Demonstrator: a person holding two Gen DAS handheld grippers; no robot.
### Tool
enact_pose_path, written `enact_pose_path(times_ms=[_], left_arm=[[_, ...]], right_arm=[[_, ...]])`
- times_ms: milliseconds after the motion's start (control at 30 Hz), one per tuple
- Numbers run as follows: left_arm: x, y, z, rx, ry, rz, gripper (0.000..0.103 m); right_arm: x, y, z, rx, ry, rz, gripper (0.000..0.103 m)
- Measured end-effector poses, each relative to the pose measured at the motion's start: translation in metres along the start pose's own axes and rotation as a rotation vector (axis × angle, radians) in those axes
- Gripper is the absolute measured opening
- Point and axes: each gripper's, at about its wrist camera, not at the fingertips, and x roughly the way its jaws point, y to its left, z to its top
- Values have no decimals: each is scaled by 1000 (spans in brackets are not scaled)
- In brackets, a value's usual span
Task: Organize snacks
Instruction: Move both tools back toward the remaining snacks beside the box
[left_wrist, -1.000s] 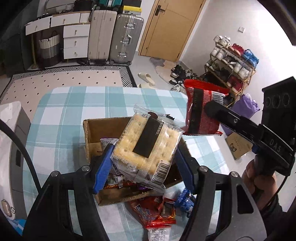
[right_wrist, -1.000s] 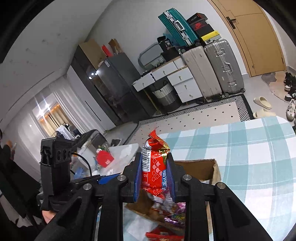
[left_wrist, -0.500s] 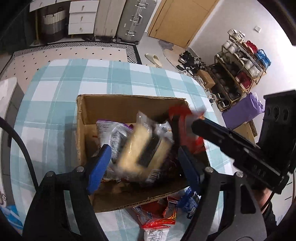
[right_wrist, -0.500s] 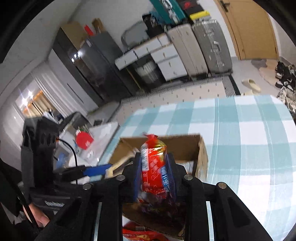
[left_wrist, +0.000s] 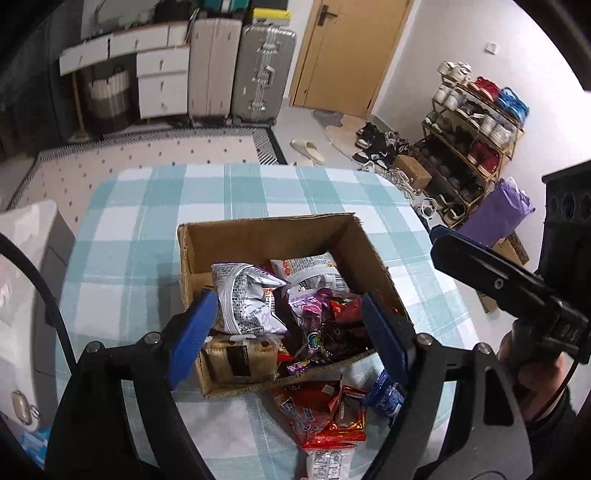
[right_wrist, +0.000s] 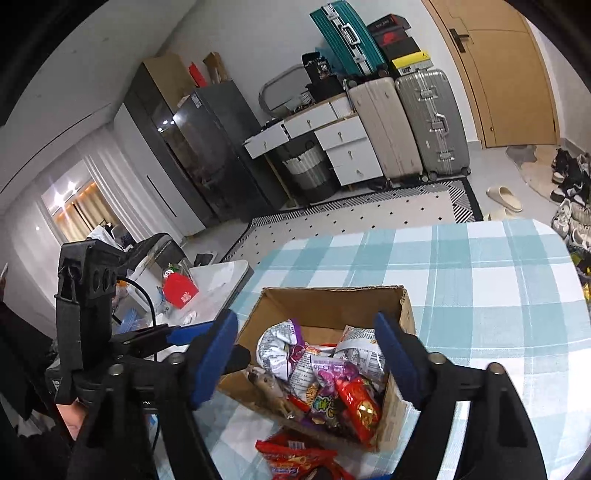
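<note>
— Where are the snacks kept?

— Most are piled in the box (left_wrist: 266, 236), which is set on the checked surface (left_wrist: 140, 229). A silver bag (left_wrist: 245, 295) is seen on top of the pile. A cracker pack (left_wrist: 240, 356) is tucked in the near corner, and a red pack (right_wrist: 360, 408) lies by the box's right wall. More red packs (left_wrist: 317, 413) and a small blue pack (left_wrist: 384, 397) are left on the surface, just outside the near wall of the box.

— What is held by the left gripper (left_wrist: 291, 334)?

— Nothing. Its jaws are being opened above the box, and no pack is pressed by the blue pads (left_wrist: 192, 334). Only the pile below is seen between them.

— And the right gripper (right_wrist: 310, 358)?

— Its jaws are being opened too, right over the box. Nothing is squeezed between them. The handle is gripped by a hand (left_wrist: 532, 373).
</note>
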Motion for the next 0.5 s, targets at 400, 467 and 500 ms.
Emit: enact_pose_path(times_ms=[400,467,500], left_arm=[[-66,-33,-40,88,-177,52,88],[-77,-33,-47,55,-206,22,94],[-82,-34,-51,46,-222,12,103]], right_arm=[[-80,24,-33,-47,-198,-50,100],[-89,28,-42,-57,-211,-51,102],[-95,29,-47,-58,-222,-43,102]])
